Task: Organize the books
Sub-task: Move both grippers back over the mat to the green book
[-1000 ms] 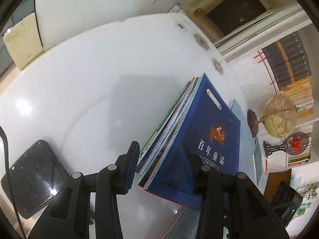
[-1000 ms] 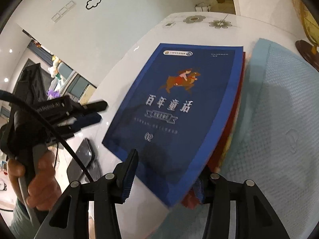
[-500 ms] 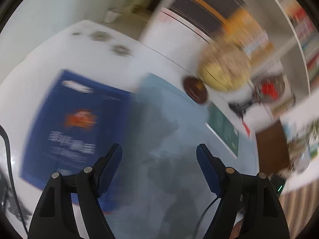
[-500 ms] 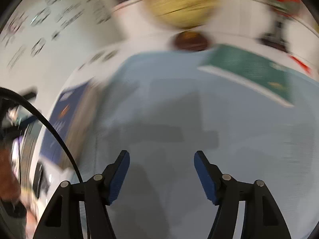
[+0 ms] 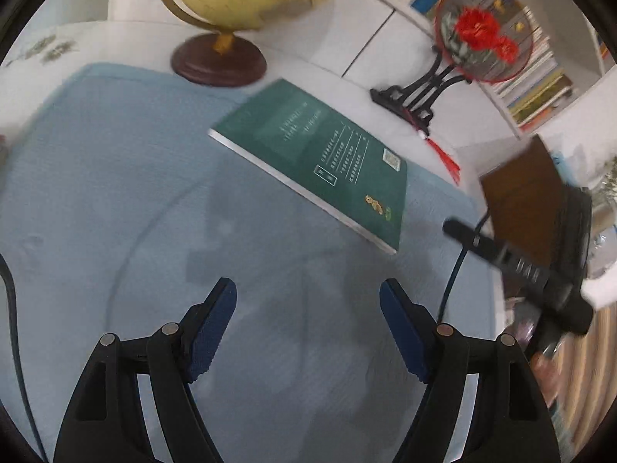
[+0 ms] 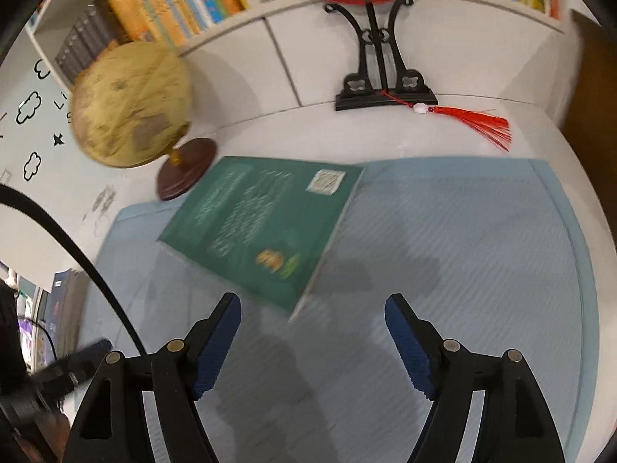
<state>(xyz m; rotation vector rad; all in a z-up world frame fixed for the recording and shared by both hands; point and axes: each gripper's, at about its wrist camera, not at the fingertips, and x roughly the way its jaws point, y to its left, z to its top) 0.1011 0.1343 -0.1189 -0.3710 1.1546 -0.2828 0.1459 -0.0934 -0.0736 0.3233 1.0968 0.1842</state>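
Green book [image 5: 324,162] lies flat on the blue mat [image 5: 115,193], near its far edge. Left gripper [image 5: 308,324] wide open, empty; right gripper [image 6: 312,332] opening, empty, above bare mat.

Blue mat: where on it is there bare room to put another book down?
The blue mat is bare to the right of the green book and on the near strip in front of it. It is crowded behind the book, where the globe stands, and by the fan stand with its red tassel.
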